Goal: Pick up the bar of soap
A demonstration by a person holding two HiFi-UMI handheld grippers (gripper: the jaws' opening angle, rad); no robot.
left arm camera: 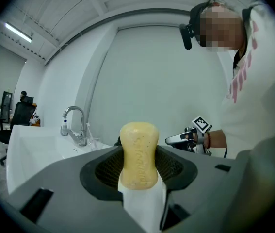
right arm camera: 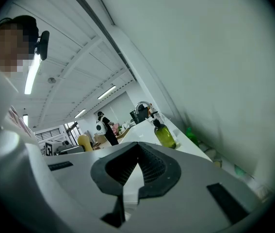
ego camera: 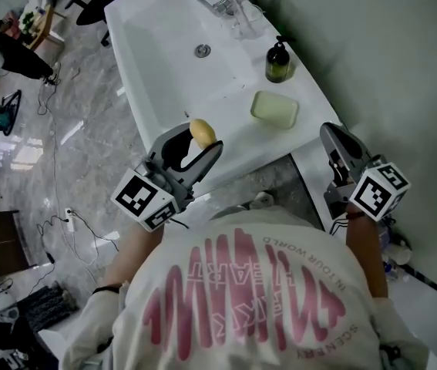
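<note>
The yellow bar of soap (ego camera: 202, 132) is held in the air over the front edge of the white washbasin (ego camera: 164, 60), with my left gripper (ego camera: 197, 143) shut on it. In the left gripper view the soap (left arm camera: 138, 154) stands upright between the jaws. An empty pale green soap dish (ego camera: 274, 109) lies on the counter to its right. My right gripper (ego camera: 332, 135) hovers off the counter's right end, its jaws (right arm camera: 137, 152) closed together with nothing between them. In the right gripper view the soap (right arm camera: 84, 142) shows small at the left.
A dark green pump bottle (ego camera: 278, 62) stands behind the dish, near the wall. A chrome tap (ego camera: 220, 3) is at the basin's far end. Marble floor with cables (ego camera: 64, 222) and office gear lies to the left.
</note>
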